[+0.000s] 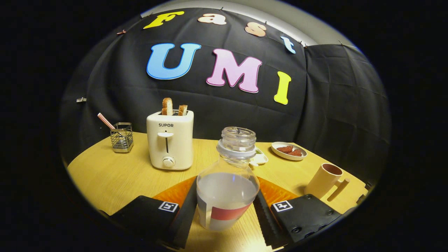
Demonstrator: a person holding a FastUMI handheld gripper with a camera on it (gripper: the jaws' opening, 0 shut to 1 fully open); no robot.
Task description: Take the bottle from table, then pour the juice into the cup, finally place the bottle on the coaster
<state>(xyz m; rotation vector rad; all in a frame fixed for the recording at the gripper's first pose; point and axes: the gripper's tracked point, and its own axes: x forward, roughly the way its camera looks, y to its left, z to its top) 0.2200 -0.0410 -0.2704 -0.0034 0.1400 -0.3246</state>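
A clear bottle [227, 182] with no cap, a red and white label and cloudy pale liquid up to about half its height stands upright between my fingers. My gripper [225, 204] is shut on the bottle, one finger [187, 210] against each side of its lower body. An orange coaster [173, 192] lies on the wooden table [112, 175] just behind the bottle, showing past both fingers. I cannot tell whether the bottle's base rests on the table or hangs just above it. A beige cup [323, 180] with a handle stands to the right, beyond the right finger.
A white toaster [170, 143] with two bread slices stands beyond the left finger. A wire holder [121, 137] with a striped straw sits far left. A small white dish [259, 158] and a plate of reddish food [288, 150] lie behind the bottle on the right.
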